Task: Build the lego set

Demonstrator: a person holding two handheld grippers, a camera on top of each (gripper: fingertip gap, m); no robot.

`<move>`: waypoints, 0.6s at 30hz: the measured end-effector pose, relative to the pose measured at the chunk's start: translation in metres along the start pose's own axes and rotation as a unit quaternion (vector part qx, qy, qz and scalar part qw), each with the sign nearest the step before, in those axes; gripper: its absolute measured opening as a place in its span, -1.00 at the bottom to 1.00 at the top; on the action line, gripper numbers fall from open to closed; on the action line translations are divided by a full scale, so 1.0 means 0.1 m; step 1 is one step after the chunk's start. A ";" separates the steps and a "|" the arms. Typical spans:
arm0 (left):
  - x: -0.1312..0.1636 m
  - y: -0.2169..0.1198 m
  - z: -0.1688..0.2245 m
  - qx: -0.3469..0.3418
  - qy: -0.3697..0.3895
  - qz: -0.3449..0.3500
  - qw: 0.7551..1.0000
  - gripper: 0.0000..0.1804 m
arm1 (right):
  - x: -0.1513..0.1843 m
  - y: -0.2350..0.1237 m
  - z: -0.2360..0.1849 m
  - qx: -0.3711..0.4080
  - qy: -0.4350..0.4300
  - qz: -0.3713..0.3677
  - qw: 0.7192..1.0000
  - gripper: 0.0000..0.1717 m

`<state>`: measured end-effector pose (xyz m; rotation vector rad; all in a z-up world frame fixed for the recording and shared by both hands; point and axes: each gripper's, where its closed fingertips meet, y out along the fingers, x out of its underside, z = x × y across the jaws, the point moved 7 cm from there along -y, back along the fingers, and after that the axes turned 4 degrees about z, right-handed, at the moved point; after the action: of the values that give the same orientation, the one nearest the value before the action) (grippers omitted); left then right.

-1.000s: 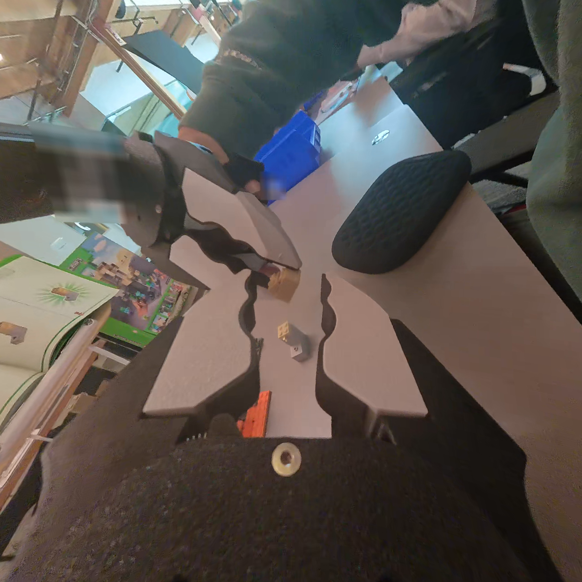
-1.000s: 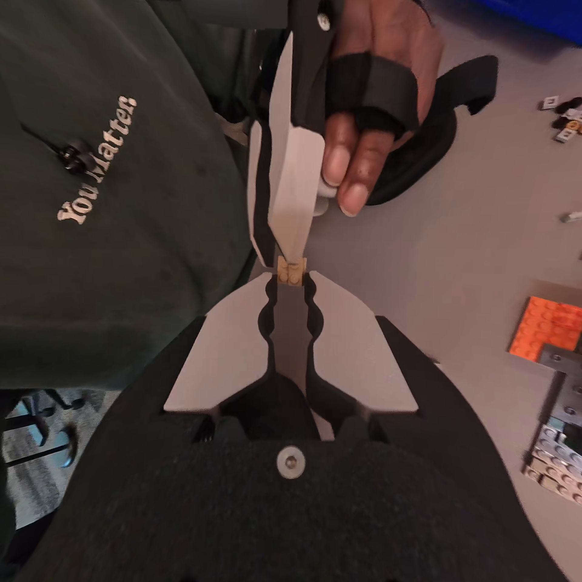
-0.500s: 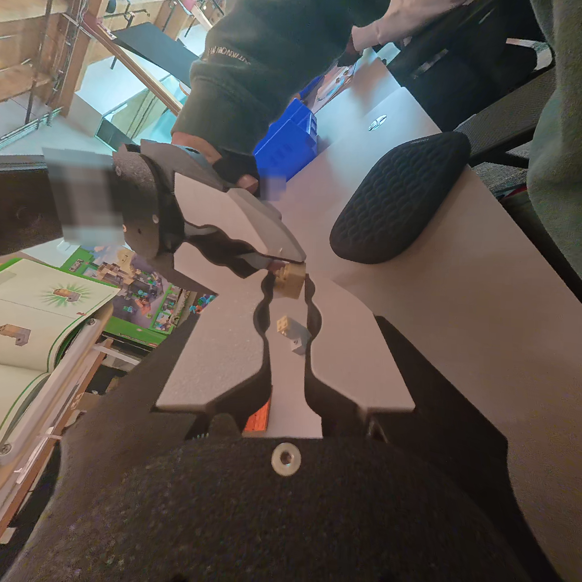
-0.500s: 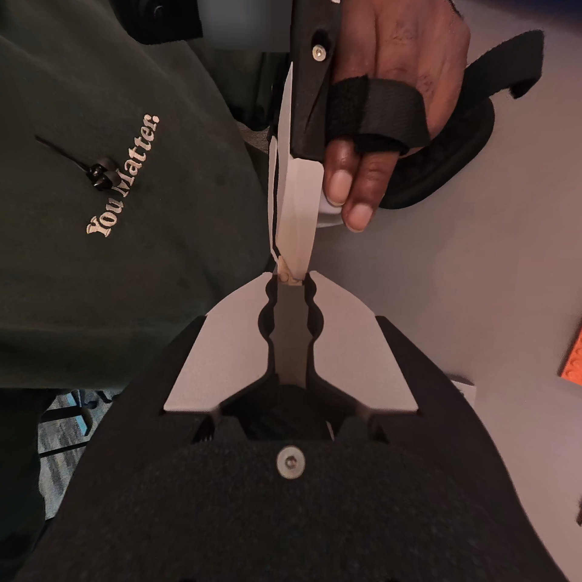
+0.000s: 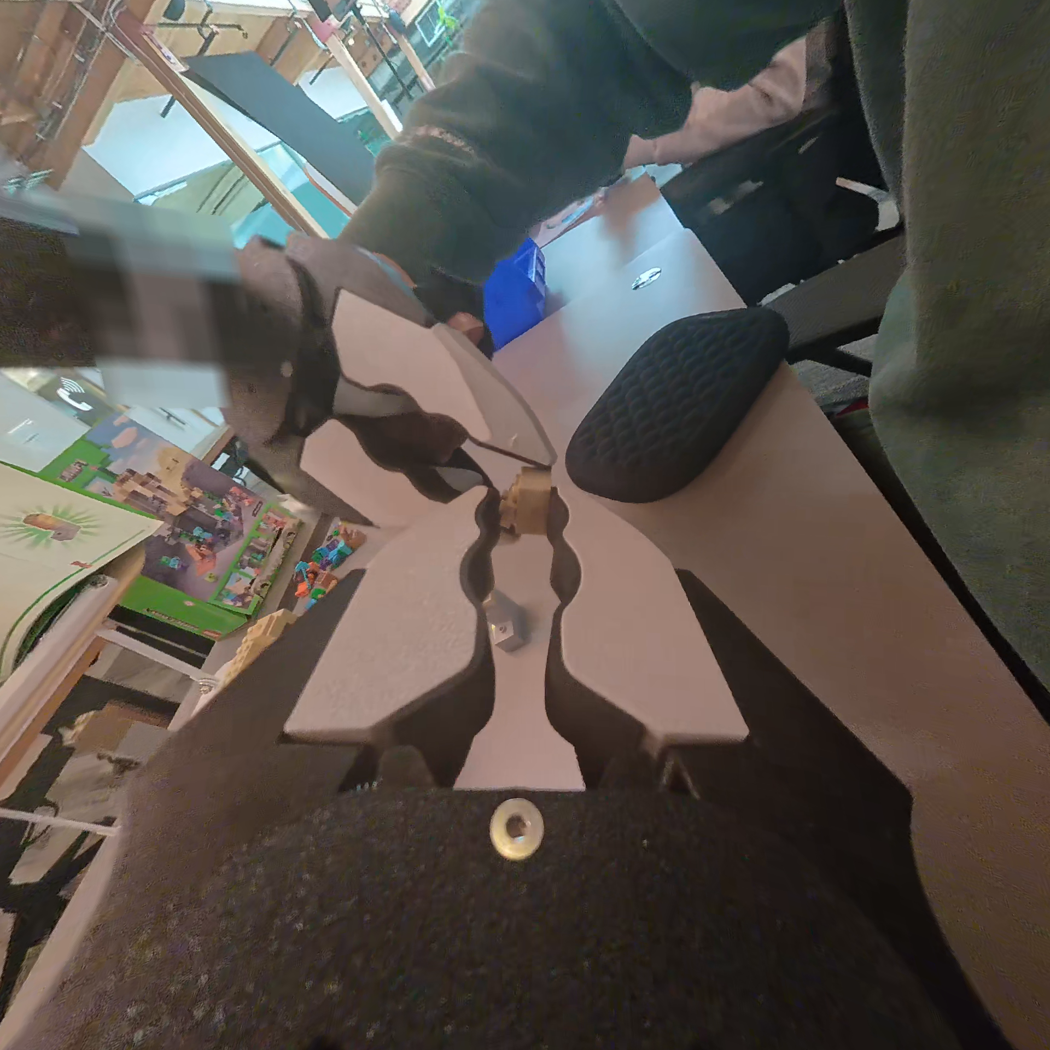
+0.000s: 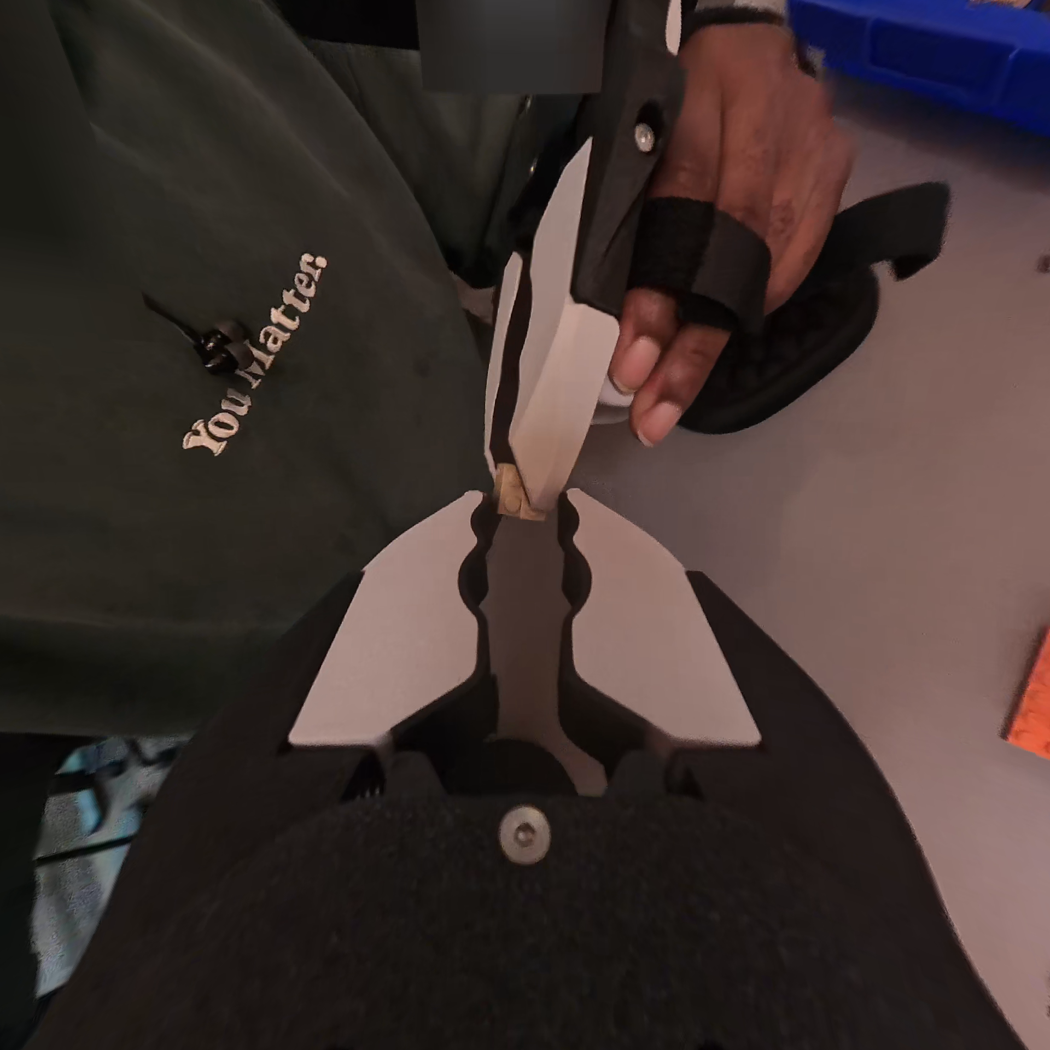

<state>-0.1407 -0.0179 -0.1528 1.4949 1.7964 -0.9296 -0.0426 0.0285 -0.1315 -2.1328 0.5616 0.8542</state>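
Observation:
A small tan brick (image 5: 525, 503) sits between the fingertips of my left gripper (image 5: 525, 507), and both pads press on it. It is held above the grey table (image 5: 710, 568). In the right wrist view the same tan brick (image 6: 516, 499) is pinched by the left gripper (image 6: 514, 474), which comes down from above in a person's hand (image 6: 738, 187). My right gripper (image 6: 521, 501) stands around the brick with its jaws apart, and a gap shows beside its right pad. In the left wrist view the right gripper (image 5: 514, 471) reaches in from the left.
A small grey piece (image 5: 505, 625) lies on the table under the left jaws. A black cushioned pad (image 5: 676, 403) lies to the right and a blue bin (image 5: 517, 295) behind. A picture box (image 5: 210, 540) and loose bricks (image 5: 321, 562) lie at the left. An orange plate (image 6: 1031, 699) is at the right edge. My left and right fingertips are right by each other. Both grippers' tips are roughly 15 centimeters from the small grey piece (image 5: 505, 625).
My left jaws closed on the tan brick that the right gripper was holding. The right jaws then parted a little and let go of it.

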 end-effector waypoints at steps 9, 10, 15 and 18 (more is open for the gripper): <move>0.02 -0.13 -0.18 -0.018 -0.096 0.063 0.993 -0.82 | 0.07 0.00 -0.22 0.295 -0.243 0.078 0.921 -0.71; 0.02 -0.13 -0.19 -0.018 -0.105 0.068 0.992 -0.82 | 0.07 0.02 -0.26 0.323 -0.261 0.096 0.904 -0.72; 0.01 -0.12 -0.21 -0.018 -0.127 0.083 0.988 -0.82 | 0.09 0.08 -0.35 0.415 -0.316 0.127 0.844 -0.80; 0.00 -0.11 -0.21 -0.014 -0.129 0.081 0.988 -0.82 | 0.10 0.08 -0.38 0.417 -0.316 0.123 0.843 -0.83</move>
<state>-0.1518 -0.0020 -0.1400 1.4095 1.4742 -0.9641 -0.0262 -0.0072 -0.1242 -0.9216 0.6877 1.1165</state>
